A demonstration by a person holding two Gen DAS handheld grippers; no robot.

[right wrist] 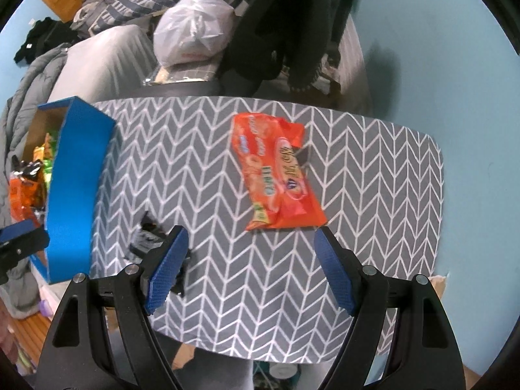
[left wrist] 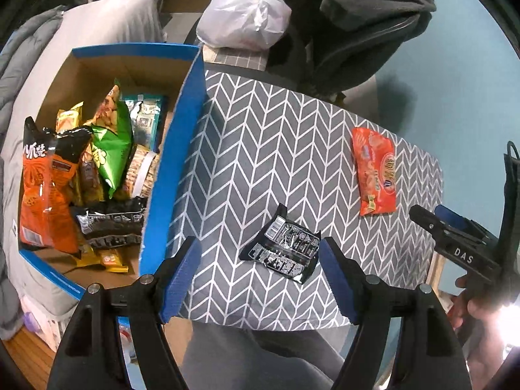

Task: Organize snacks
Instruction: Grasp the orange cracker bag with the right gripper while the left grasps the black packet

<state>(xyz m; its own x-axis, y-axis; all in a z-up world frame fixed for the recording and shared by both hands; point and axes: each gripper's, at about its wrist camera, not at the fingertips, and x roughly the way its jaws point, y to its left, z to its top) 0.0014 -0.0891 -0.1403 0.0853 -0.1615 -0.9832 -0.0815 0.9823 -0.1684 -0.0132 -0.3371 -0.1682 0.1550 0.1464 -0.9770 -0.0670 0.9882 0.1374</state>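
Note:
A black snack packet (left wrist: 281,248) lies on the grey chevron tablecloth (left wrist: 266,149), just ahead of my open, empty left gripper (left wrist: 260,253) and nearer its right finger. In the right wrist view the packet (right wrist: 146,237) is partly hidden behind my left finger. An orange snack bag (right wrist: 276,172) lies flat mid-table, just ahead of my open, empty right gripper (right wrist: 250,240); it also shows in the left wrist view (left wrist: 375,170). A blue box (left wrist: 175,149) at the table's left holds several snack bags (left wrist: 81,175).
A white plastic bag (left wrist: 245,16) and dark clothing (left wrist: 367,6) sit behind the table. Grey bedding (left wrist: 29,74) lies left of the box. The right gripper (left wrist: 455,237) shows at the right edge of the left wrist view. The table's near edge (right wrist: 247,354) is close.

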